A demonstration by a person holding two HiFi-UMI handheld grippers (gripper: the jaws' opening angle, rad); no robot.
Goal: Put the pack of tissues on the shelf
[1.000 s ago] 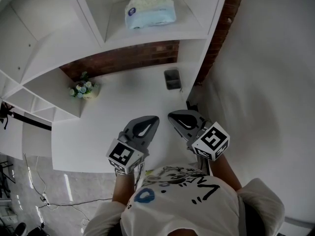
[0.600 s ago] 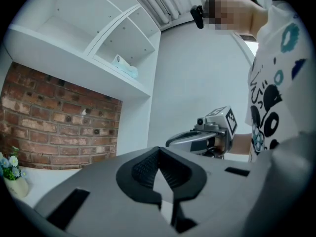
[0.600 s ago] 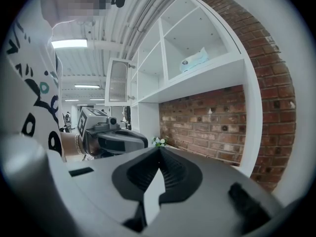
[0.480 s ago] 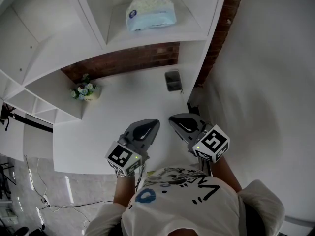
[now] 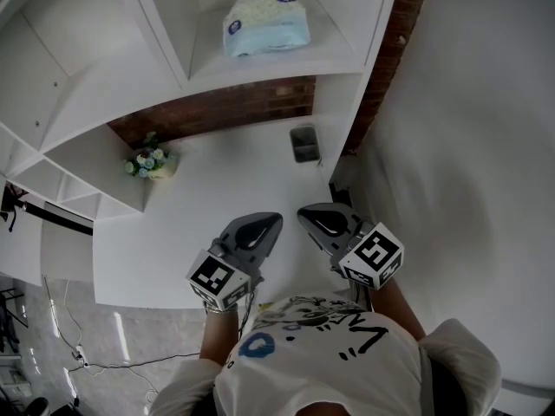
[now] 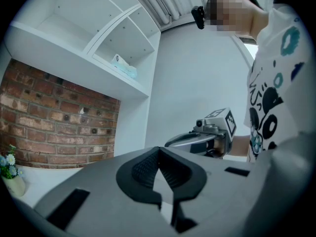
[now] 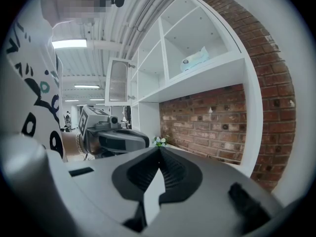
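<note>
The pack of tissues (image 5: 265, 22), pale blue and white with a tissue sticking out of its top, lies in the right compartment of the white shelf (image 5: 286, 62) above the counter. It also shows small in the left gripper view (image 6: 123, 66) and in the right gripper view (image 7: 194, 59). My left gripper (image 5: 270, 220) and my right gripper (image 5: 305, 209) hover side by side low over the white counter, close to my body and far below the shelf. Both are shut, with nothing between their jaws.
A small pot of flowers (image 5: 148, 160) stands on the white counter (image 5: 217, 189) at the left, under the shelf. A dark metal socket plate (image 5: 304, 142) sits in the counter near the red brick back wall (image 5: 217, 111). A white wall closes the right side.
</note>
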